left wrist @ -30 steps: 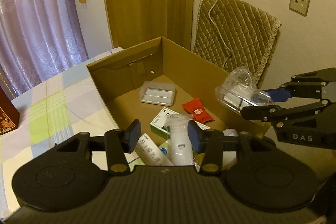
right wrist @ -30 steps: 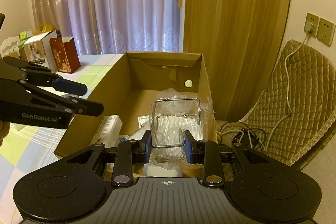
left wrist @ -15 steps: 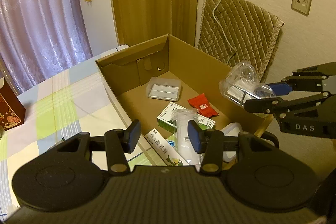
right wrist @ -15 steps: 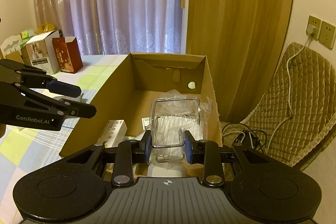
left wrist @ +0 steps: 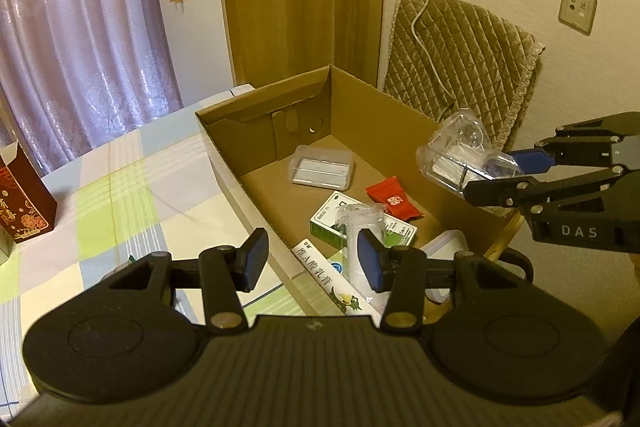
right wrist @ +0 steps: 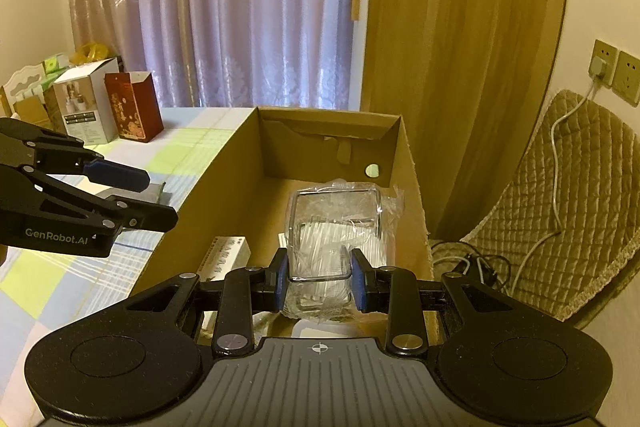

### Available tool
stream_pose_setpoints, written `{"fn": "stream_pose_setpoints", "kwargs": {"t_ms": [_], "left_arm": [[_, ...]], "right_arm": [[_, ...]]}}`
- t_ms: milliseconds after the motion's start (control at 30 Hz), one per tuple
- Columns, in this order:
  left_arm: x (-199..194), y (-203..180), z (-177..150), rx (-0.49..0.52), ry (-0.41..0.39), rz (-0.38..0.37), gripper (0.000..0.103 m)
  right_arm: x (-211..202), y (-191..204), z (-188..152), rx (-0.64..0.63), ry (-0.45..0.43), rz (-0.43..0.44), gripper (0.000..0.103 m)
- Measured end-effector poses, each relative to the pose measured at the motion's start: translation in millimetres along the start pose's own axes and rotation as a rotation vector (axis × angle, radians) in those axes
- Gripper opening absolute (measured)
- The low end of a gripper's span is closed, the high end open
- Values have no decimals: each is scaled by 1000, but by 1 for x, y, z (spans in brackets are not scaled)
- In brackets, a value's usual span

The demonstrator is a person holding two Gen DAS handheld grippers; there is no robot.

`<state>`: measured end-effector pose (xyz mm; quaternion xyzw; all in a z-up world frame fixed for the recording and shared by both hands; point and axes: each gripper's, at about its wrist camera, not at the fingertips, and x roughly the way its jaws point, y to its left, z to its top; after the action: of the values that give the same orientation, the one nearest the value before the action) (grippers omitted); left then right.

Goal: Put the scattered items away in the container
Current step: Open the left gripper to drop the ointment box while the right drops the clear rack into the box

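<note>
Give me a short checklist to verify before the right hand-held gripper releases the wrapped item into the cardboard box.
1. Right hand-held gripper firmly shut on the plastic-wrapped wire rack: ok.
2. Rack above the cardboard box opening: ok.
3. Bare box floor beneath the rack: cannot tell.
4. Left hand-held gripper open, holding nothing: ok.
5. Left gripper clear of the drop path: ok, it is off to the side.

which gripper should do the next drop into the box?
Right. The right gripper is shut on the plastic-wrapped wire rack, held above the cardboard box. The left gripper is open and holds nothing.
</note>
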<state>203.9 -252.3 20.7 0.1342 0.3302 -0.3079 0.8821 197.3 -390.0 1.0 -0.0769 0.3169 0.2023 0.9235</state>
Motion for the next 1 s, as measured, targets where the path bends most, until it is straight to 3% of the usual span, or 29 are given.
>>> {"fn": "stream_pose_setpoints", "kwargs": {"t_ms": [667,1000], "left_arm": [[-4,12,-5,-17,8,8,43],[-8,16,-9,-22,9,13,43]], "right_arm": [[6,3,9,-12,-37,0,35],[-3,-9,8,46,-45,-17,35]]}}
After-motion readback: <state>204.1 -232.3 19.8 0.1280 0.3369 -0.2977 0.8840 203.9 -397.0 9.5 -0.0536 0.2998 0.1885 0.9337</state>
